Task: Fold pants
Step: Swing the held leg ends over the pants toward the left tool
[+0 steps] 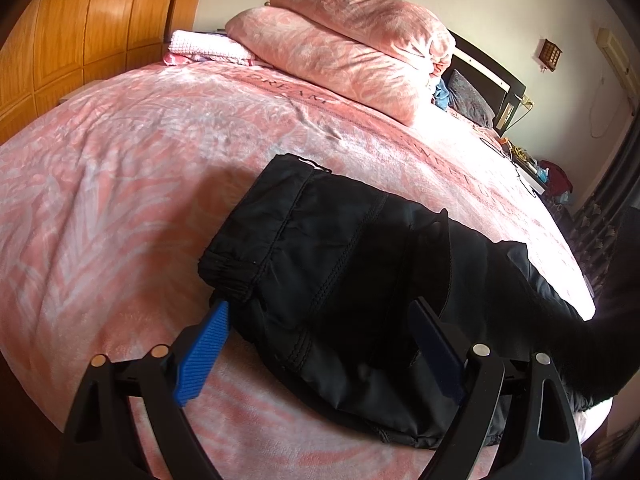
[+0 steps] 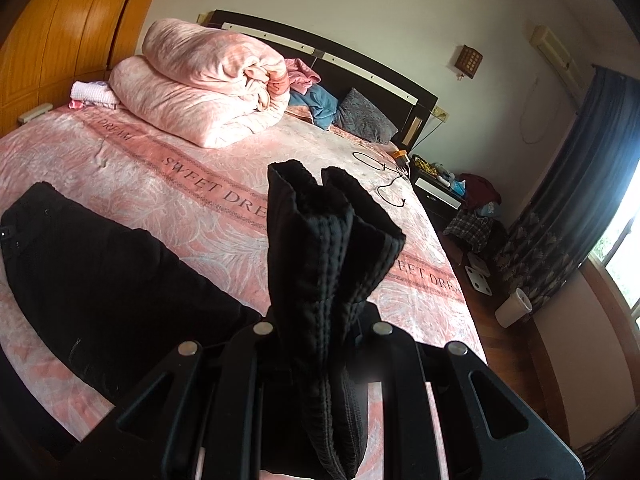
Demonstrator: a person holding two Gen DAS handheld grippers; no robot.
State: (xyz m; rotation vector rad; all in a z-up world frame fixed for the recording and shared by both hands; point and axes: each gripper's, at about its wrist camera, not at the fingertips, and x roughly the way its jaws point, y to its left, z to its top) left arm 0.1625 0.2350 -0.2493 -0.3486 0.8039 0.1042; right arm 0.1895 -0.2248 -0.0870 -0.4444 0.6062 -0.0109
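The black pants (image 1: pixel 340 280) lay on the pink bedspread (image 1: pixel 120 200), well short of the rolled pink duvet (image 1: pixel 340 52) at the head of the bed, their waistband end toward that duvet. The left gripper (image 1: pixel 320 344) stood wide open with nothing clamped, its blue pads (image 1: pixel 204 352) straddling the near edge of the fabric, one pad just beside the ribbed band. The right gripper (image 2: pixel 320 344) was nearly closed, pinched on a bunched cuff end (image 2: pixel 320 240) of the pants, which stood up out of the jaws above the bedspread.

By the look of it, the fold was midway: one end lifted, ready to be carried over the part lying flat. The next move would call for bringing that cuff end across toward the waistband, away from the bedside table (image 2: pixel 436 192), lining the edges up before release, while the left gripper pinned or smoothed the lower layer so it did not drag.
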